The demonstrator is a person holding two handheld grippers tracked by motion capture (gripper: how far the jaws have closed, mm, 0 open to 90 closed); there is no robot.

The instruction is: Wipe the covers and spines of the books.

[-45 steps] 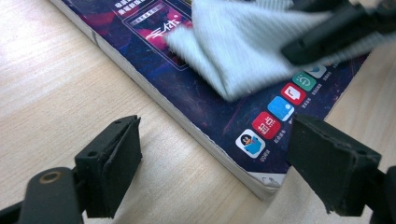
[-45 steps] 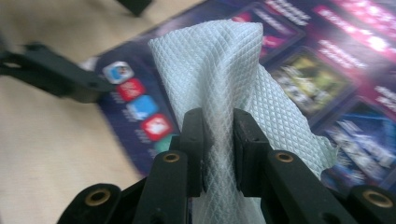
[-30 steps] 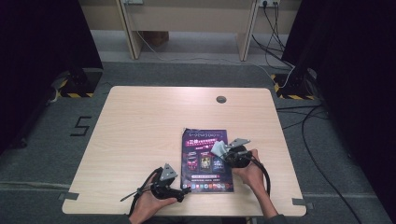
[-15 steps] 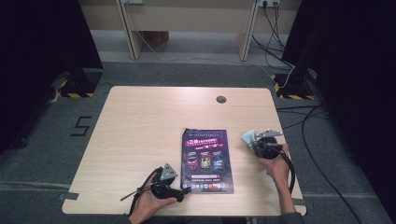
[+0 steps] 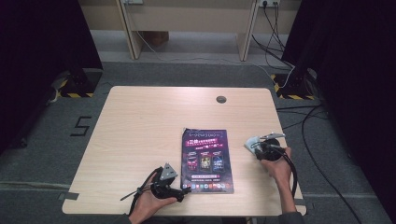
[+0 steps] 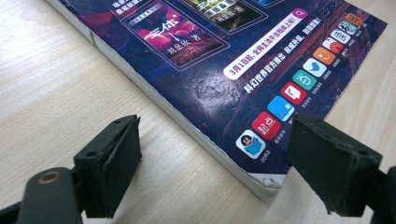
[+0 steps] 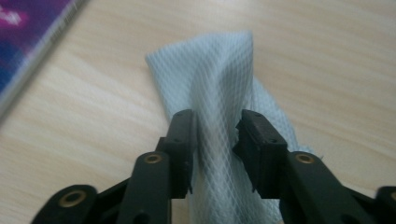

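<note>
A purple magazine [image 5: 207, 161] lies flat on the wooden table [image 5: 140, 130], a little right of centre near the front. My left gripper [image 5: 184, 190] rests at its front left corner, open, with the magazine's [image 6: 224, 56] corner lying between the wide jaws of that gripper [image 6: 215, 172], untouched. To the right of the magazine, my right gripper [image 5: 254, 145] stands over a pale mesh cloth [image 5: 251, 142] on the table. Its jaws have just been opening. A raised fold of the cloth [image 7: 219, 70] stands between the jaws of the right gripper [image 7: 215, 135], which no longer pinch it.
A round cable hole [image 5: 221, 99] sits near the table's far edge. Cables [image 5: 322, 172] trail over the grey floor to the right. A taped "5" mark [image 5: 81, 126] is on the floor to the left. Desk legs stand beyond the table.
My right hand has carried the cloth from the magazine's right edge out onto the bare table to its right. The left hand has stayed put.
</note>
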